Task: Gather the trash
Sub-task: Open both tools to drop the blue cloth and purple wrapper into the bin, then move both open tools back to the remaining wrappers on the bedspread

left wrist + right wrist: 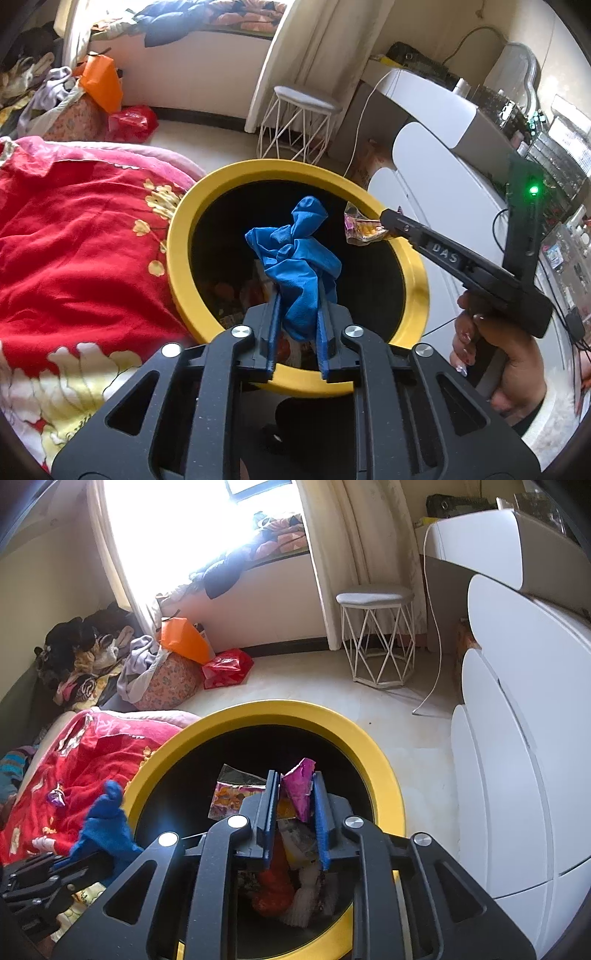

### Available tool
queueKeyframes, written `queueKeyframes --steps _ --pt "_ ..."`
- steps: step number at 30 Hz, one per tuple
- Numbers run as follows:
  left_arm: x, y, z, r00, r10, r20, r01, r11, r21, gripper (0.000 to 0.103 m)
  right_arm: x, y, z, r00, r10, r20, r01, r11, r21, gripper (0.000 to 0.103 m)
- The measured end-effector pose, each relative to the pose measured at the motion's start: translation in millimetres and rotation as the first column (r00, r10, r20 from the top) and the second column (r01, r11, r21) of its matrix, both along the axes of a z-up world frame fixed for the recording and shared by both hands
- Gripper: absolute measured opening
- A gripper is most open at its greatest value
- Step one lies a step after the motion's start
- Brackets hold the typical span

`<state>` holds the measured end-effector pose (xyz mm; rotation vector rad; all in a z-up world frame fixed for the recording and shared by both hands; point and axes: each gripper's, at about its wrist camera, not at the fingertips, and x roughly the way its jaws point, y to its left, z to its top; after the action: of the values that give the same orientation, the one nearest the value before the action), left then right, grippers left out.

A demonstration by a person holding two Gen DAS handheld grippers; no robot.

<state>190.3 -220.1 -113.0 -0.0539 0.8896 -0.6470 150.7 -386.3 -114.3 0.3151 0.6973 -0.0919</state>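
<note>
at frame centre, the left gripper [297, 295] clenches a blue glove [299, 254] and the right gripper [295, 794] clenches a purple wrapper [300, 786], both over the yellow-rimmed bin [177, 266].

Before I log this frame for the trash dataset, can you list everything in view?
Bin: 1, yellow rim, black inside, beside bed.
Glove: 1, blue, crumpled, over bin.
Wrapper: 1, pink, over bin.
Trash in bin: several pieces, mixed colours.
Blanket: 1, red, floral, on bed.
Stool: 1, white wire, by curtain.
Bag: 1, red, on floor.
Left gripper: shut on glove.
Right gripper: shut on wrapper.
</note>
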Motion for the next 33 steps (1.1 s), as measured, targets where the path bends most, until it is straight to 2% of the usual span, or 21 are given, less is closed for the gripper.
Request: queueKeyframes --steps 1,3,4,5,6,8,11,13,19,24,29,33 --pt "1 -1 0 1.0 0.0 -0.001 0.0 1.0 0.0 0.015 0 -2 -1 1.0 0.001 0.0 -0.001 1.0 0.011 0.022" --pt "2 -2 1 1.0 0.003 0.006 -0.003 1.0 -0.004 0.029 -1 -3 -1 1.0 0.005 0.001 -0.005 1.0 0.021 0.029" --pt "1 -2 2 1.0 0.005 0.012 -0.005 1.0 -0.003 0.043 -1 -4 0 1.0 0.005 0.004 -0.005 1.0 0.02 0.032" --pt "1 -1 3 1.0 0.007 0.019 -0.007 1.0 -0.003 0.052 -1 -3 1 1.0 0.007 0.009 -0.007 1.0 0.019 0.036" --pt "0 0 4 1.0 0.013 0.028 -0.013 1.0 -0.002 0.056 -2 -3 2 1.0 0.009 0.014 -0.009 1.0 0.018 0.041" --pt "-3 6 9 0.999 0.03 0.044 -0.029 0.999 -0.017 0.075 -4 -2 4 1.0 0.006 0.023 -0.006 1.0 0.017 0.044" --pt "-9 18 18 0.995 0.058 0.079 -0.056 0.998 -0.033 0.089 -7 2 10 0.999 0.021 0.043 -0.022 1.0 0.016 0.047" --pt "-12 26 23 0.991 0.084 0.104 -0.082 0.996 -0.028 0.092 -8 8 16 0.997 0.04 0.065 -0.04 0.999 0.011 0.051" --pt "-22 62 36 0.97 0.168 0.177 -0.17 0.985 -0.006 0.092 -11 37 34 0.986 0.115 0.117 -0.113 0.993 -0.027 0.06" --pt "-25 100 42 0.949 0.246 0.2 -0.247 0.969 -0.019 0.092 -13 62 44 0.973 0.181 0.142 -0.178 0.983 -0.032 0.065" --pt "-26 141 45 0.916 0.337 0.215 -0.342 0.94 -0.018 0.092 -14 92 53 0.954 0.253 0.161 -0.251 0.967 -0.035 0.07" --pt "-27 182 44 0.874 0.436 0.213 -0.445 0.896 -0.008 0.092 -5 128 58 0.928 0.341 0.153 -0.337 0.94 -0.049 0.071"
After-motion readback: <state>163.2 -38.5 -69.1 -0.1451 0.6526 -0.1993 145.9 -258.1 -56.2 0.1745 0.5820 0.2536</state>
